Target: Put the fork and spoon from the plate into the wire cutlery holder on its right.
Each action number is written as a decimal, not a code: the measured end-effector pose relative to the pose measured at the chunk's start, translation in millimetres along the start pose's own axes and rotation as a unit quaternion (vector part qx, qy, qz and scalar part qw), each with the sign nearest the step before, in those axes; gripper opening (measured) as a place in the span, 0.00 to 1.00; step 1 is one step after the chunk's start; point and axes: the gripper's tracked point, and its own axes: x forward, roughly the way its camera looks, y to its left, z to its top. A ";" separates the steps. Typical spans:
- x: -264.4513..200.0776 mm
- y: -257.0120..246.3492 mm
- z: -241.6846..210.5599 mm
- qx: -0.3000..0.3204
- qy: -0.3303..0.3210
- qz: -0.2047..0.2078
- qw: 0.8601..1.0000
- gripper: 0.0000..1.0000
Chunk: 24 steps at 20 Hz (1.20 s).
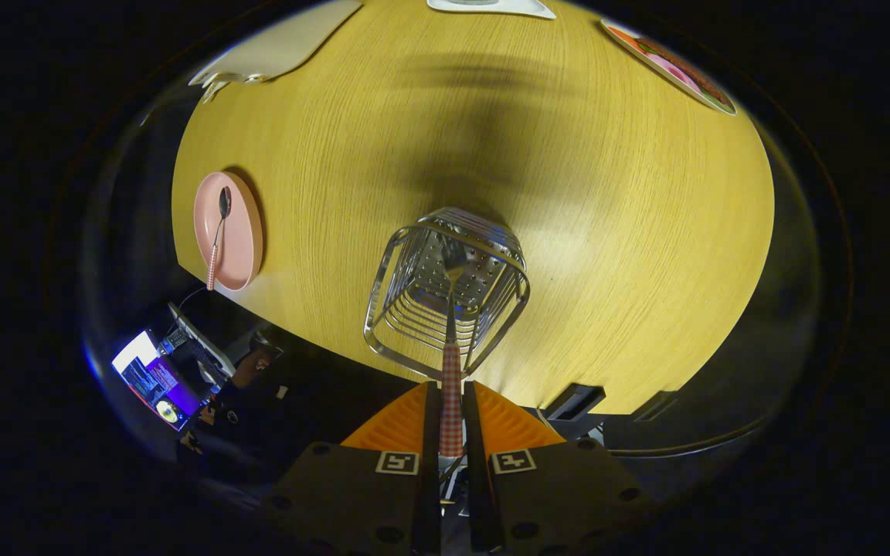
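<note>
- Near the tabletop's left edge, the pink plate is seen with the spoon lying on it, bowl toward the far side and checked handle reaching out over the near rim; this half of the task is judged not yet begun.
- Close to the near edge, about midway along it, the wire cutlery holder stands upright, well apart from the plate.
- The fork is held by its checked handle, with its head pointed down into the holder's open top; whether the tines rest on the perforated bottom cannot be told.
- The hand-held gripper is clamped on the fork's handle, both orange fingers pressed against it, so the fork is judged as placed but not yet released.
- The fork's tines are hard to make out against the holder's shiny wires and holes.
- At the far edge, flat items are cut off and cannot be identified, and a shadow darkens the tabletop beyond the holder.
</note>
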 end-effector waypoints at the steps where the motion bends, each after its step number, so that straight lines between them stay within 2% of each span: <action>1: -4.3 0.6 5.0 0.000 -0.027 0.005 1.000 0.23; 6: -37.7 30.2 20.6 0.018 -0.163 0.039 0.986 0.24; 9: -60.2 74.6 21.7 0.002 -0.229 0.062 0.972 0.28; 12: -70.3 134.1 25.0 -0.005 -0.266 0.101 0.959 0.29; 15: -61.2 199.1 27.5 -0.009 -0.263 0.139 0.955 0.36; 19: -27.4 280.8 37.3 -0.011 -0.236 0.181 0.955 0.40; 24: 22.3 352.2 54.9 0.000 -0.202 0.197 0.959 0.40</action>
